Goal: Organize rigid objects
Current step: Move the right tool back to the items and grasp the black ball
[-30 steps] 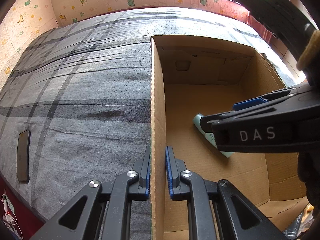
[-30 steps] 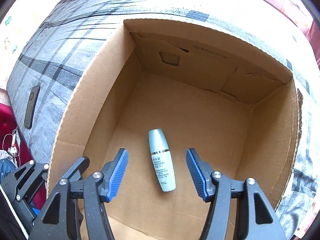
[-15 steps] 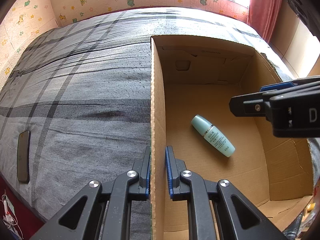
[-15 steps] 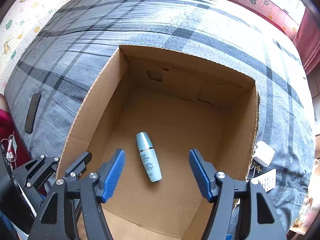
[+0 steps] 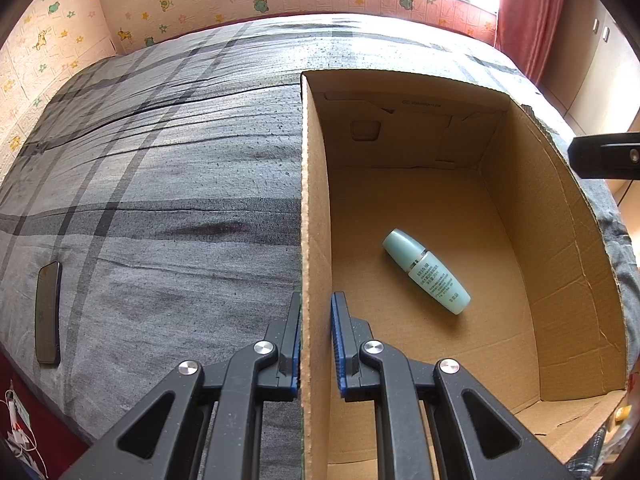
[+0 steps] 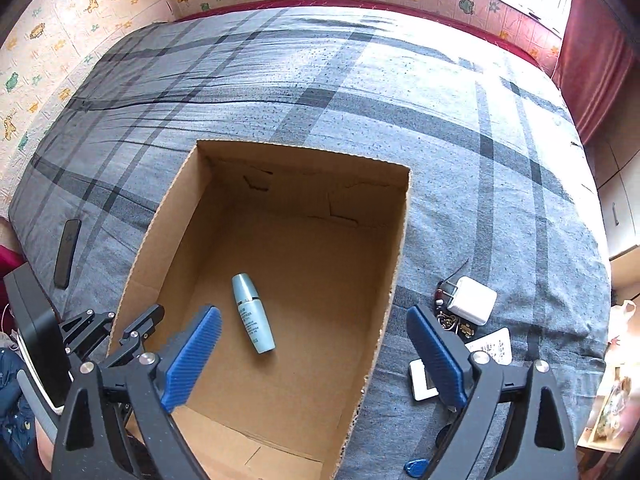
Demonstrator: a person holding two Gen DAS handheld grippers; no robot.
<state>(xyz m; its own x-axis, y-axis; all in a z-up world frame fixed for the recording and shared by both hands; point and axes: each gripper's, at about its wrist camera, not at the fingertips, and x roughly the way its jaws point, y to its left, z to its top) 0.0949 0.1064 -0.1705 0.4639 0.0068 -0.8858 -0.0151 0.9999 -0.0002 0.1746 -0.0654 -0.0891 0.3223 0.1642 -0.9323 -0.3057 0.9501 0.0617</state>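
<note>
The left gripper (image 5: 316, 336) is clamped on the near left wall of the cardboard box (image 6: 400, 240), one blue pad outside and one inside, steadying it on the bed. Above the box's near edge hangs the right gripper (image 6: 314, 354), its jaws opening wide with nothing between them. Below it, on the box floor toward the near left corner, a pale green bottle (image 6: 253, 314) lies on its side, cap pointing to the far wall, so that piece looks stowed.

Just outside the box's right wall sits what seems to be next: a white charger plug (image 6: 472, 300) resting on a small dark tangle I cannot make out, with a white card (image 6: 494, 346) nearer me and a blue tag (image 6: 415, 467) nearest of all. Well off from the box's left wall lies a dark phone (image 6: 67, 252).

To do this well, I would keep the left grip firm so the box does not slide, then bring the open jaws squarely over the plug's flat sides, clear of the prongs and the tangle.
</note>
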